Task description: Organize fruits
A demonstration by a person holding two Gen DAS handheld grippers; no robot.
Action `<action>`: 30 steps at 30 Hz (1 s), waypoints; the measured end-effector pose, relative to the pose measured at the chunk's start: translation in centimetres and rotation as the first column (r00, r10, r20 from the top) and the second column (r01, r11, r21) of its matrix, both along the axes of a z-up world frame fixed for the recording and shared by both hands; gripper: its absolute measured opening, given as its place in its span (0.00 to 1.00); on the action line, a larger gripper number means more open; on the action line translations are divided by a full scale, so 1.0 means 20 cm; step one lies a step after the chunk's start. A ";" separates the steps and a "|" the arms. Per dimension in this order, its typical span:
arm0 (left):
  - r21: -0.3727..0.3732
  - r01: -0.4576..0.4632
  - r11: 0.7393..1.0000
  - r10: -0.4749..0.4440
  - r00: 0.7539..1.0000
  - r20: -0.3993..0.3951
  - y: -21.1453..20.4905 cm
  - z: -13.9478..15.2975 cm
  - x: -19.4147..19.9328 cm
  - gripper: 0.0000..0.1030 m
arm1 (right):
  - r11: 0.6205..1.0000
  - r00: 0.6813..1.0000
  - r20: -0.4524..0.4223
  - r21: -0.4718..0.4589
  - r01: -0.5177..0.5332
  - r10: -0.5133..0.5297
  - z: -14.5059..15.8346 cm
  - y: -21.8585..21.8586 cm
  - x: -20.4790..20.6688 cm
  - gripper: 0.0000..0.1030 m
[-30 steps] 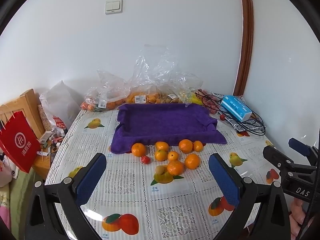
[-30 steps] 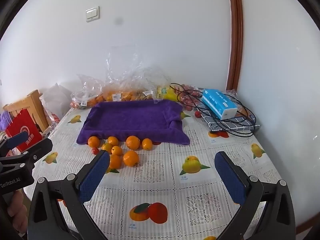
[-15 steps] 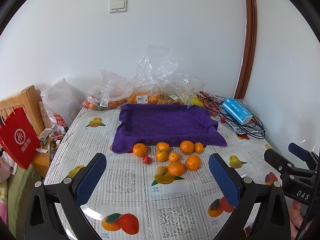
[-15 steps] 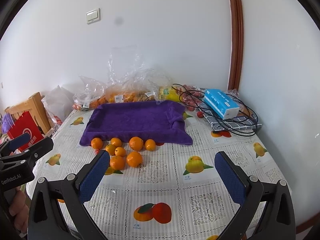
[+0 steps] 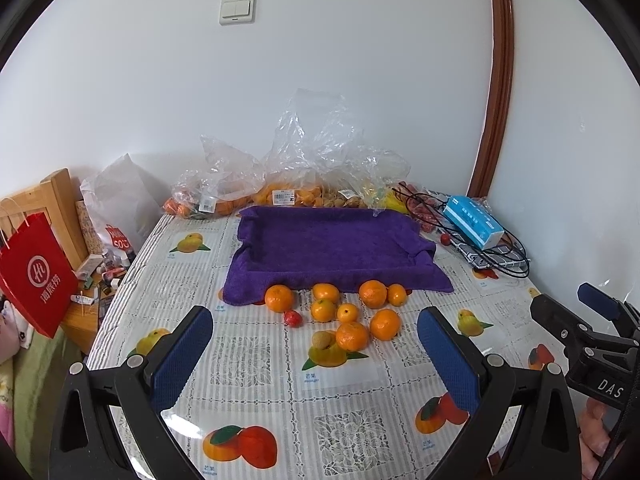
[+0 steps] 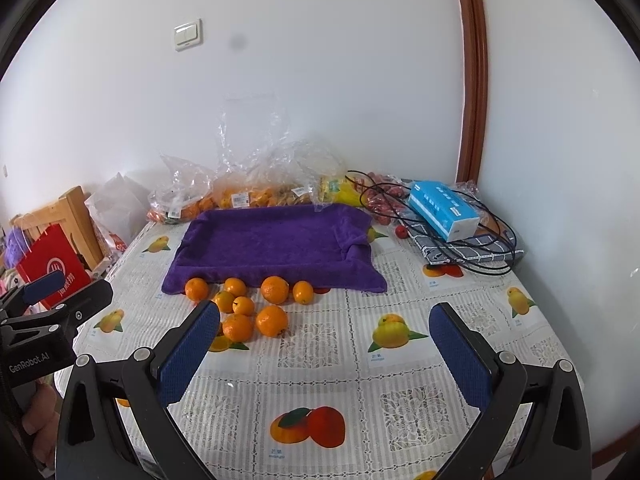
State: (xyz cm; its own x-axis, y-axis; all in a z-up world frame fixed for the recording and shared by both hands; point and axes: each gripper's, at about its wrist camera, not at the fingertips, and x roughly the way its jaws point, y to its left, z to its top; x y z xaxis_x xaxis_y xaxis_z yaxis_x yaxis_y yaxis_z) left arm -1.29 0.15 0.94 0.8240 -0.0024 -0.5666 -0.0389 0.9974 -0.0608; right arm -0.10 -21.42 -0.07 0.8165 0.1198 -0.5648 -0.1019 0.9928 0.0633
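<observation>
Several oranges (image 5: 352, 335) (image 6: 272, 321) lie loose on the fruit-print tablecloth just in front of a purple towel-lined tray (image 5: 336, 246) (image 6: 272, 240). A small red fruit (image 5: 293, 318) and a pale round fruit (image 5: 321, 339) lie among them. My left gripper (image 5: 316, 360) hovers open above the near part of the table, short of the oranges, holding nothing. My right gripper (image 6: 324, 352) is open too, to the right of the pile, also holding nothing. Each gripper shows at the edge of the other's view.
Clear plastic bags of fruit (image 5: 288, 196) stand behind the tray against the wall. A blue tissue box (image 6: 444, 210) rests on black cables and a checked cloth at the back right. A red paper bag (image 5: 36, 276) and a wooden chair stand beyond the table's left edge.
Both grippers have pulled back and risen a little, so the table sits lower in view. Both remain open and the fruits have not moved.
</observation>
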 end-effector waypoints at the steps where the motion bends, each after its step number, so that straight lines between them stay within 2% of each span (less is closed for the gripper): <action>1: 0.003 0.000 1.000 0.000 1.000 -0.001 0.00 0.00 0.00 1.00 | 1.000 1.000 0.002 0.001 0.001 -0.001 0.00 0.00 0.00 1.00; 30: -0.023 0.002 1.000 -0.002 1.000 0.010 0.02 0.01 -0.02 1.00 | 1.000 1.000 0.011 0.000 -0.008 0.008 0.03 0.02 -0.02 1.00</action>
State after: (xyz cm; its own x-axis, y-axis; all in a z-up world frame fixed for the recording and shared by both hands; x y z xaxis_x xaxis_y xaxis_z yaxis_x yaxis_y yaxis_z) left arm -1.65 0.49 1.07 0.8296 -0.0170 -0.5580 -0.0360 0.9958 -0.0838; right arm -0.60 -20.92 0.50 0.8216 0.1263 -0.5559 -0.1103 0.9919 0.0622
